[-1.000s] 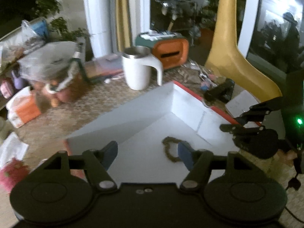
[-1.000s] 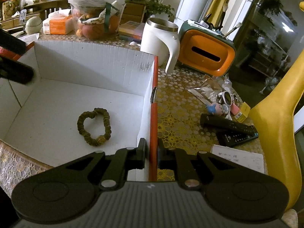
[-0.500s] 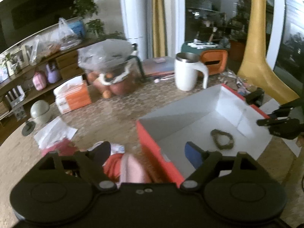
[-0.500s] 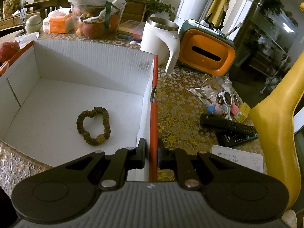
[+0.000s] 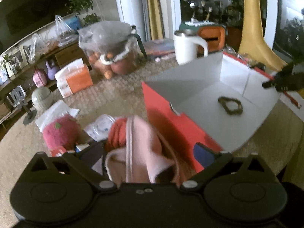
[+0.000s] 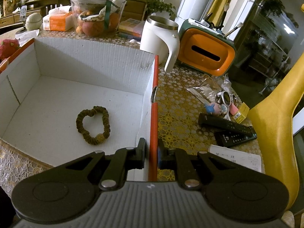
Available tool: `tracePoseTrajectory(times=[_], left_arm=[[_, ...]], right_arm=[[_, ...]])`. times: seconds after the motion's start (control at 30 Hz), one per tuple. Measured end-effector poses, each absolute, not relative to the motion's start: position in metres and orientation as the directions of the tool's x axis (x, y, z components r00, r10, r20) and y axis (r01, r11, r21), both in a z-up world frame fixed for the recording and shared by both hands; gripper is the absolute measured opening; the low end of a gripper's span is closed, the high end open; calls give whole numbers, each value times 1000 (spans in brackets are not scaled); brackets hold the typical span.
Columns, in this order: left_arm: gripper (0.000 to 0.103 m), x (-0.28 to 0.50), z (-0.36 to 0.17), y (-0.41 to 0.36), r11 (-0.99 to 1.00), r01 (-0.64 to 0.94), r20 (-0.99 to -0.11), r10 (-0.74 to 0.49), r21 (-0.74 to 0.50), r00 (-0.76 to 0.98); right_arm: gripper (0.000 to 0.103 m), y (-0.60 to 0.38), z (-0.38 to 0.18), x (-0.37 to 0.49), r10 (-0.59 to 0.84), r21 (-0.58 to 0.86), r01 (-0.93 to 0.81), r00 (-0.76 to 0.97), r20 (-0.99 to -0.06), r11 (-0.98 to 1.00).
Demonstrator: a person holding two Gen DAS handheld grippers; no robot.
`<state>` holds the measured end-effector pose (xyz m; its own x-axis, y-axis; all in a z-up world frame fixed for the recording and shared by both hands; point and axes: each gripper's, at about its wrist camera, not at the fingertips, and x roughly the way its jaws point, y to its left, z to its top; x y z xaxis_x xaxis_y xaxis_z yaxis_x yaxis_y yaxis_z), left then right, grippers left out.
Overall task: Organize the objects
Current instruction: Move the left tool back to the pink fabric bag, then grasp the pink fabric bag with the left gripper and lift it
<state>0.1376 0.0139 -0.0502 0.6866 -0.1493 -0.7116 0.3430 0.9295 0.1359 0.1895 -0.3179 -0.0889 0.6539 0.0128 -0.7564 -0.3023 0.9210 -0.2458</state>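
A red box with a white inside (image 6: 28, 79) stands on the table; it also shows in the left wrist view (image 5: 167, 117). A brown hair tie (image 6: 93, 125) lies on its floor, also visible in the left wrist view (image 5: 229, 105). My right gripper (image 6: 151, 154) is shut on the box's right wall (image 6: 153, 117). My left gripper (image 5: 150, 150) is open, low over a pink cloth pouch (image 5: 140, 148) left of the box, its fingers on either side of the pouch. A red-pink plush (image 5: 60, 131) lies further left.
White mug (image 6: 159, 34), orange tissue holder (image 6: 207, 53), fruit bag (image 6: 96, 17) and tissue pack (image 6: 57, 20) stand behind the box. Two remotes (image 6: 228, 127), sunglasses (image 6: 227, 97), small toys and a paper note (image 6: 237, 159) lie right of it. A yellow chair (image 6: 275, 125) is at right.
My left gripper has left the box, swung left and dropped down over the pink pouch beside the box. My right gripper has stayed clamped on the box wall.
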Motion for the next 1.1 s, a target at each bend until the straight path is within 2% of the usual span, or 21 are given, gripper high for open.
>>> tracePoseTrajectory(times=[0.5, 0.9, 0.97, 1.07, 1.1], left_arm=[[101, 131, -113, -1, 894, 369, -721, -79, 255, 689], [85, 137, -133, -9, 899, 363, -755, -57, 246, 654], [78, 137, -134, -9, 900, 360, -757, -56, 244, 652], [54, 140, -133, -9, 911, 349, -768, -59, 220, 638], [51, 141, -132, -9, 915, 342, -773, -55, 215, 633]], right_arm=[[13, -318, -89, 192, 0, -262, -304, 653, -757, 916], [13, -317, -89, 193, -10, -273, -302, 653, -757, 913], [13, -317, -89, 193, -12, -276, -303, 653, -757, 912], [13, -317, -89, 193, -13, -276, -304, 652, -758, 912], [13, -316, -89, 193, -13, -276, -303, 652, -758, 912]])
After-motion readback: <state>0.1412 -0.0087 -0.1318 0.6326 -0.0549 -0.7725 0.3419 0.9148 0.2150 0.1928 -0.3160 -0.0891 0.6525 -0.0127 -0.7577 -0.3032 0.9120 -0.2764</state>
